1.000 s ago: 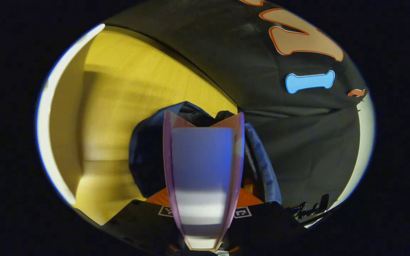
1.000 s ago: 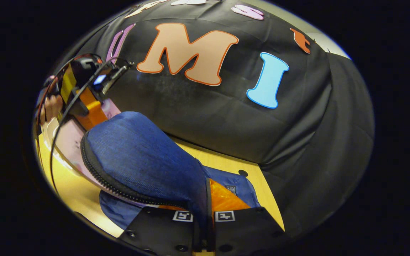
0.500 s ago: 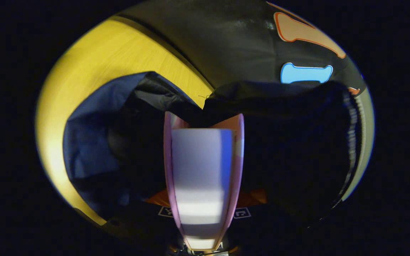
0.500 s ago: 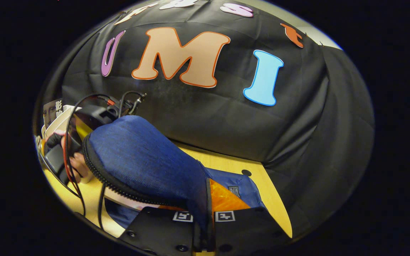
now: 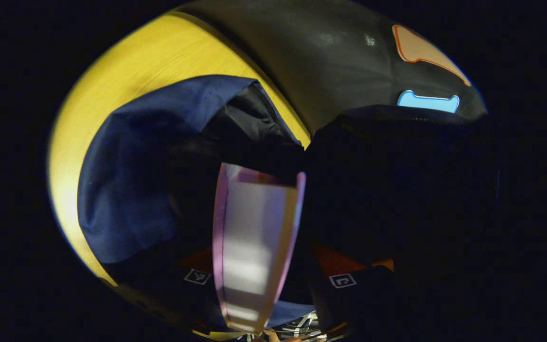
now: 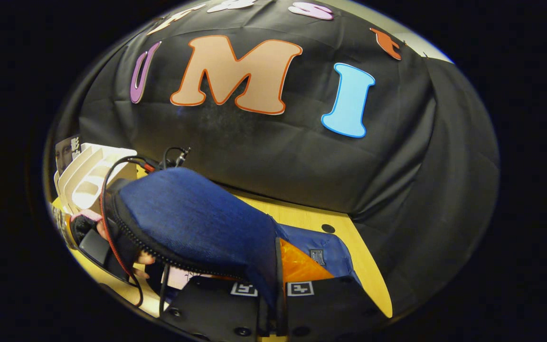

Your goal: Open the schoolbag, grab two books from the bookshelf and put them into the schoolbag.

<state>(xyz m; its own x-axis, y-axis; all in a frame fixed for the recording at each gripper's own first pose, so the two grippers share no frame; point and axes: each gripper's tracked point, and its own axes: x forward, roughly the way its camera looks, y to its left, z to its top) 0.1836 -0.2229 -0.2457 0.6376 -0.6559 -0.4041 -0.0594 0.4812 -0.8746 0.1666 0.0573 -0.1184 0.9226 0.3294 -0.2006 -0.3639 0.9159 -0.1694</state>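
The blue denim schoolbag point(image 5: 126, 190) lies open on the yellow table point(image 5: 159, 61). My right gripper point(image 6: 276, 304) is shut on the bag's flap point(image 6: 197, 223) and holds it raised. In the left gripper view that flap is the dark mass point(image 5: 397, 190) at right. My left gripper point(image 5: 268, 266) reaches into the bag's mouth. Its fingers stand apart, and a pink-covered book point(image 5: 252, 237) leans loosely between them with a gap on its right side. A hand point(image 6: 140, 259) shows under the flap in the right gripper view, beside a pale edge of the book point(image 6: 181, 276).
The white bookshelf point(image 6: 88, 175) stands at the far left of the right gripper view with a book point(image 6: 67, 149) upright in it. Cables point(image 6: 112, 204) loop over the flap. The black cloth wall point(image 6: 302, 156) rises close behind the table's point(image 6: 302, 218) back edge.
The left gripper has gone deeper into the bag and its fingers have spread off the book, which now tilts left. The right gripper keeps holding the flap up.
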